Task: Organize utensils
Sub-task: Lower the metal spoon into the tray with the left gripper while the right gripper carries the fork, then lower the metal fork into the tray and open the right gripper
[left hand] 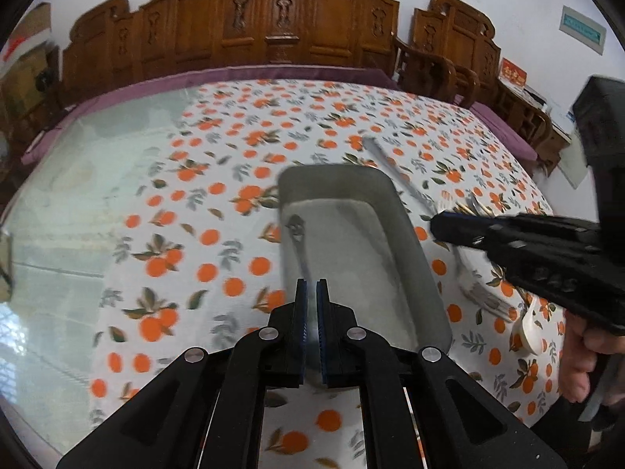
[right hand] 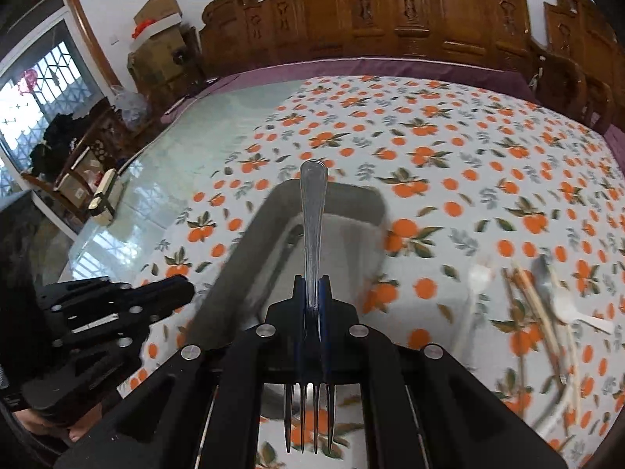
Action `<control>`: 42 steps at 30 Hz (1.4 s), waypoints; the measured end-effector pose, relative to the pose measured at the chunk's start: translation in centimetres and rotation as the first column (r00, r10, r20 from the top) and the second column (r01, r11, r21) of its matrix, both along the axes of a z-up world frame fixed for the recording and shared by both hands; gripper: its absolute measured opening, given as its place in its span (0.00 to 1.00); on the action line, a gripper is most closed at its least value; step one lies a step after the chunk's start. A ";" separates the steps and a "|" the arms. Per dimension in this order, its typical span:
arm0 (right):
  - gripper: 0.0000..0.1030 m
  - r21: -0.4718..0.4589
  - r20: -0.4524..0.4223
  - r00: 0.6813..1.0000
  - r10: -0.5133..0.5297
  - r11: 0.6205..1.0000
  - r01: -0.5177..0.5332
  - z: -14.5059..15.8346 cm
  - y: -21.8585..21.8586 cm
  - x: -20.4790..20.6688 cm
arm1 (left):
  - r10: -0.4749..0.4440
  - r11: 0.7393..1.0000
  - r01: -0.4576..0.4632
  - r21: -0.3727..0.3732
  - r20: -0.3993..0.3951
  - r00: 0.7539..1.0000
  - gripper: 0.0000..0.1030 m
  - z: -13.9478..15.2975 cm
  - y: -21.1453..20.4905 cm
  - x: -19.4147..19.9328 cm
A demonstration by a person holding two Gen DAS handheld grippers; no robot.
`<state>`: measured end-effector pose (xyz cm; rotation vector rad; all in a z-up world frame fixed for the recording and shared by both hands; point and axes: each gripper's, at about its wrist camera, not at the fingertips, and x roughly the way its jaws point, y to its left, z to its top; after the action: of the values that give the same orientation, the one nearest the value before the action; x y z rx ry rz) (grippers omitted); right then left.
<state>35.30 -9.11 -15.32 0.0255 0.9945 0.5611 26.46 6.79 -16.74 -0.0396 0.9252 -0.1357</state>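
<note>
While we carry the fork toward the grey tray, the right gripper is clamped on its neck: the handle points away toward twelve o'clock and the tines hang back toward six, beneath the jaws. Seen from the right wrist, the tray's far rim lies directly under the handle tip, its trough running from about seven o'clock up to twelve. We judge the step in hand to be placing the fork. To do it well, we would bring the handle in line with the tray's long axis, lower until the fork lies nearly flat inside the walls, and only then part the jaws, so it does not tip over the rim. One ornate utensil already rests along the tray's left wall; we would set the fork beside it. The left gripper hangs closed and empty over the tray's near end. Loose chopsticks and spoons wait at three o'clock.
</note>
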 end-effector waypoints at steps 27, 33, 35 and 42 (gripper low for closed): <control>0.11 0.009 0.079 0.997 -0.010 1.000 0.009 1.2 -4.8 -3.1 | -0.026 1.000 0.026 -0.002 0.088 0.996 0.23 4.0 -1.6 -4.2; 0.11 -0.056 0.097 0.988 -0.120 0.990 0.125 1.2 -14.0 -5.9 | -0.094 0.995 0.096 -0.015 0.106 0.990 0.29 3.9 -5.4 -5.2; 0.11 -0.082 0.083 0.984 -0.157 0.983 0.164 0.4 -16.6 -6.6 | -0.112 0.993 0.115 -0.022 0.105 0.988 0.29 3.8 -6.6 -5.4; 0.33 -0.105 0.036 0.973 -0.229 0.967 0.232 -2.9 -20.2 -8.2 | -0.143 0.989 0.147 -0.033 0.102 0.984 0.29 3.3 -9.3 -6.4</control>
<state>27.06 -29.27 -18.26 0.0369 0.9827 0.2928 20.04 -2.48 -13.42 -0.0026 0.8255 -0.2895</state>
